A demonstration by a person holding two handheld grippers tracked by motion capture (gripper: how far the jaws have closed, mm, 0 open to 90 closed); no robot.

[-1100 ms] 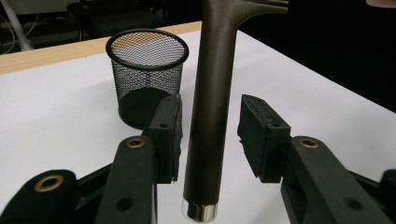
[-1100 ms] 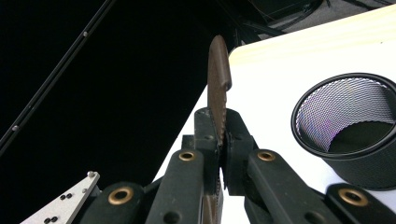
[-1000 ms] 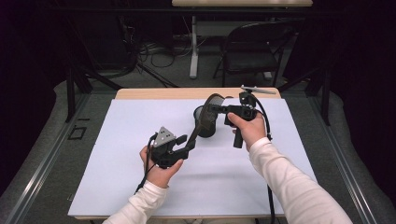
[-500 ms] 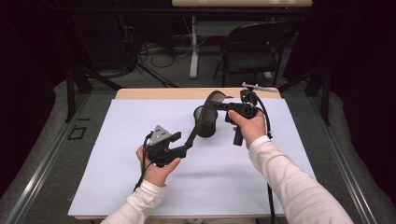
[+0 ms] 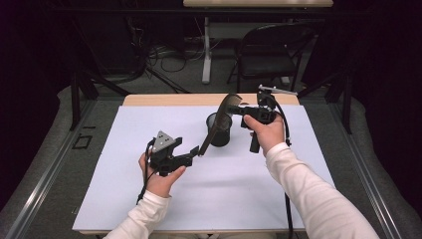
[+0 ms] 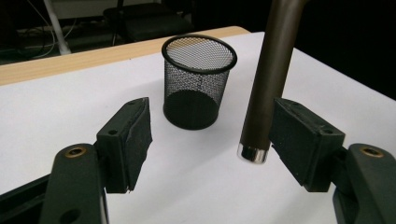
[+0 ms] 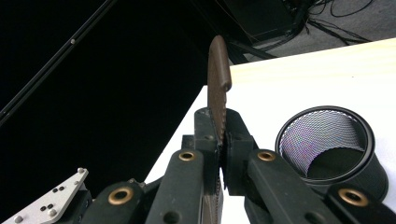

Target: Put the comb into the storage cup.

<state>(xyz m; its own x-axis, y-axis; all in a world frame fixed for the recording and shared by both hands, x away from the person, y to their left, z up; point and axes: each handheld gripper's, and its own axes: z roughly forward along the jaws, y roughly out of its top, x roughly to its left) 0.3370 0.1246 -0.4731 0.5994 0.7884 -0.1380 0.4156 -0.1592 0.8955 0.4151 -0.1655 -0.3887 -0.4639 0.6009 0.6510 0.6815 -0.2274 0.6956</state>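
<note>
The right tool (image 5: 238,110) is clamped on the flat head of a long dark brown utensil with a serrated edge (image 7: 218,88), a spatula or server by the look of it; in the right gripper view its two pads pinch the thin blade from both sides, with the blade rising above them. The left tool (image 6: 205,140) stands apart: its jaws have just been opening, and the utensil's round handle (image 6: 264,93) hangs between them, lying close against one pad and well clear of the other. The handle ends in a shiny metal cap, which hovers above the white sheet (image 5: 149,124) covering the counter.

From the high view the utensil (image 5: 214,130) slants from the right tool down toward the left tool (image 5: 195,151), passing in front of the black wire-mesh cup (image 5: 219,130) that stands upright on the sheet just behind it.

The utensil looks stiff and light, probably hard plastic. The smooth round handle could slip or roll between flat pads, so a grip well up from the capped end seems safer; the flat head gives the pads a broad face and resists twisting. The mesh cup looks light and easy to tip, so lowering the handle straight in, without nudging the rim, seems wise.
</note>
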